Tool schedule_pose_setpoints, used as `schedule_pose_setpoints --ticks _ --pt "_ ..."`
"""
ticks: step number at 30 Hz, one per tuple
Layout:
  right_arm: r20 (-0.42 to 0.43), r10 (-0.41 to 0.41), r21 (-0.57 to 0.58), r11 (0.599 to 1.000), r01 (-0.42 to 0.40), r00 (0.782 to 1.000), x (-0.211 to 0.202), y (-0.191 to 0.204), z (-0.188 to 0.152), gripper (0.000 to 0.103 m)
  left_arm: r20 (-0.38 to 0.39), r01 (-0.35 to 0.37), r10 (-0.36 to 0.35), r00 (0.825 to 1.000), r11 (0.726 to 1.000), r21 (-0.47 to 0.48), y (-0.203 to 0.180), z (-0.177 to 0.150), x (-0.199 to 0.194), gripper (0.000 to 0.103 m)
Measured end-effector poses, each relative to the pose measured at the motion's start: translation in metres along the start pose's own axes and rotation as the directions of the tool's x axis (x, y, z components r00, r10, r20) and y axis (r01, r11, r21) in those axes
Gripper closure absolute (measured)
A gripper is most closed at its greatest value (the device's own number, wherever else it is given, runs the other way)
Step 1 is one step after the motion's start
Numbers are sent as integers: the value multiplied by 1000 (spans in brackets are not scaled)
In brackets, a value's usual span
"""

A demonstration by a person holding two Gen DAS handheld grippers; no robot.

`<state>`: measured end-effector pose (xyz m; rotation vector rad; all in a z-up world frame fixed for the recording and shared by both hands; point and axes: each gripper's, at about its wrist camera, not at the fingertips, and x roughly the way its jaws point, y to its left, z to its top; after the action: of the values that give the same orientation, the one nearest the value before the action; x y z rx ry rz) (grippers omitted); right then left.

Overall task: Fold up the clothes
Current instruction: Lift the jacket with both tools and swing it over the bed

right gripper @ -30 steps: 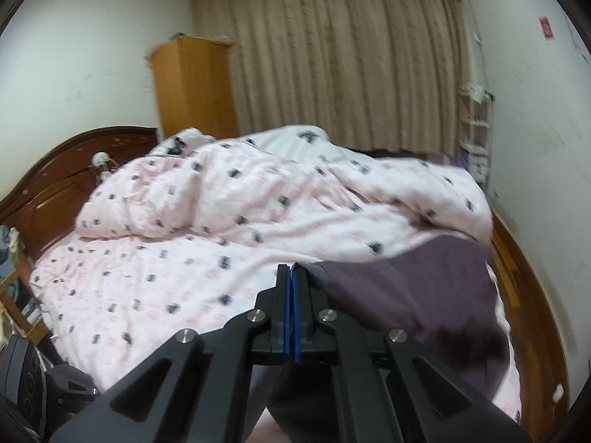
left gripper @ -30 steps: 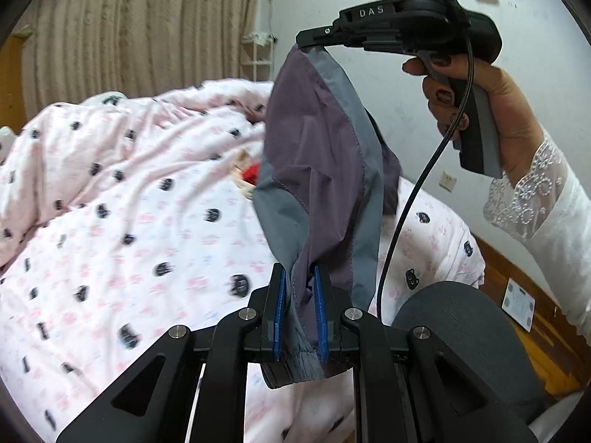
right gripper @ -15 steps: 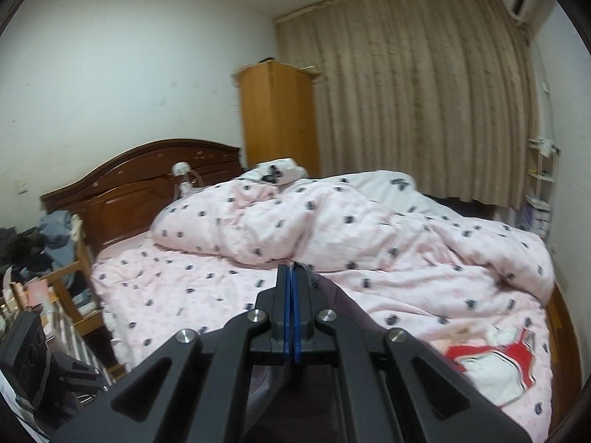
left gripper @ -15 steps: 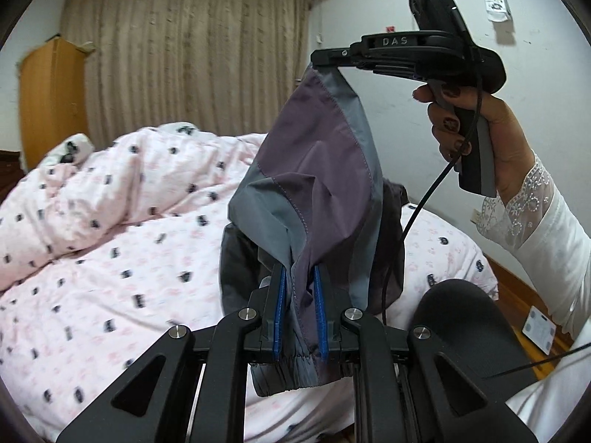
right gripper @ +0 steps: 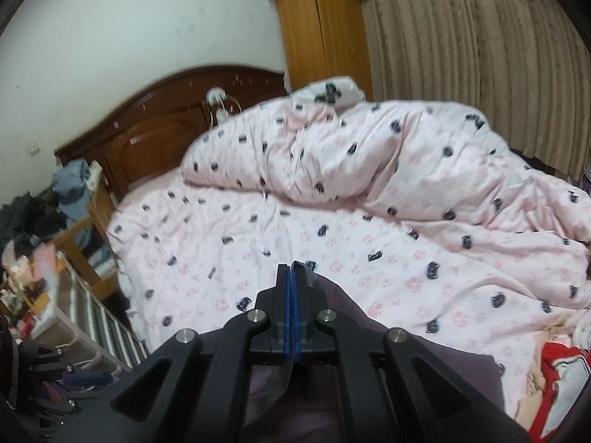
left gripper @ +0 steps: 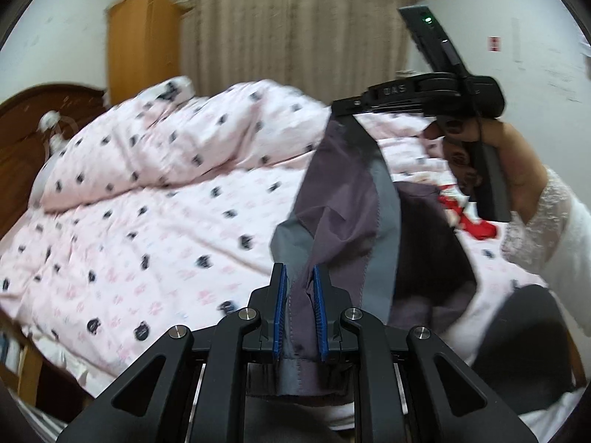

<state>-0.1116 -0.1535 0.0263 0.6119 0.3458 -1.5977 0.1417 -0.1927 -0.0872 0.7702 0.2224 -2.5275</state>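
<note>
Folding is barely begun: purple-grey garment (left gripper: 347, 199) hangs unfolded above the bed (left gripper: 166, 229), one edge pinched in the left tool (left gripper: 299, 310), another clamped by the right tool (right gripper: 291, 313).

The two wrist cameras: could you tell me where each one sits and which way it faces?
Left wrist: behind the left gripper, shut on the garment; faces across the bed to the curtain; shows the right gripper and hand.
Right wrist: behind the right gripper, shut on the garment; faces the headboard and wardrobe.
Shared: garment, bed, wardrobe, curtain, headboard.
</note>
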Motion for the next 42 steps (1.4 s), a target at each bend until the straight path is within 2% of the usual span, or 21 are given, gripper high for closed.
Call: schedule_pose_setpoints --ticks 3,7,12,16,18,19,20,21,22,24,25,27,34,39,42 --pt "-50 -7 -12 1000 6 999 43 0 4 101 -19 -75 74 997 997 -27 19 -4 17 90" --pt "-102 -21 -32 999 18 995 102 4 14 101 -44 -123 119 992 988 -91 43 -5 33 90" --pt "-183 -62 -59 997 52 981 182 2 23 101 -61 -122 116 991 987 -104 53 -7 47 90" --pt "-252 -86 -63 995 72 964 231 -7 18 100 -90 -103 94 991 990 -94 52 -9 66 89" --pt "-295 -105 -88 993 82 950 249 -9 14 97 -114 -86 77 990 993 -82 49 -10 76 86" --pt "-301 -110 -99 992 83 947 251 -8 14 96 -123 -77 67 990 994 -77 46 -11 80 80" --pt "-307 -111 -112 991 80 945 251 -8 14 88 -132 -68 58 990 995 -72 44 -12 84 72" --pt "-311 -111 -123 990 75 944 251 -7 14 79 -136 -58 48 990 996 -71 42 -12 86 67" --pt "-306 -99 -126 990 63 947 245 -6 15 74 -136 -48 38 990 996 -73 40 -12 88 61" --pt "-291 -80 -139 989 41 953 232 -4 18 50 -138 -27 16 990 997 -75 37 -12 90 56" --pt "-275 -87 -151 987 46 958 224 -2 19 44 -142 -16 6 990 997 -73 35 -12 91 53" --pt "-242 -99 -176 983 56 965 207 2 22 22 -150 -9 1 989 999 -53 30 -13 91 50" --pt "-174 -58 -192 981 23 983 131 -7 27 20 -223 7 4 975 999 47 11 -28 91 49" --pt "-151 -41 -231 973 5 988 54 -16 -1 20 -298 13 19 954 995 103 2 -46 104 49" --pt "-176 -43 -269 963 -6 983 16 -18 -32 20 -323 -8 46 945 993 116 1 -54 114 49"
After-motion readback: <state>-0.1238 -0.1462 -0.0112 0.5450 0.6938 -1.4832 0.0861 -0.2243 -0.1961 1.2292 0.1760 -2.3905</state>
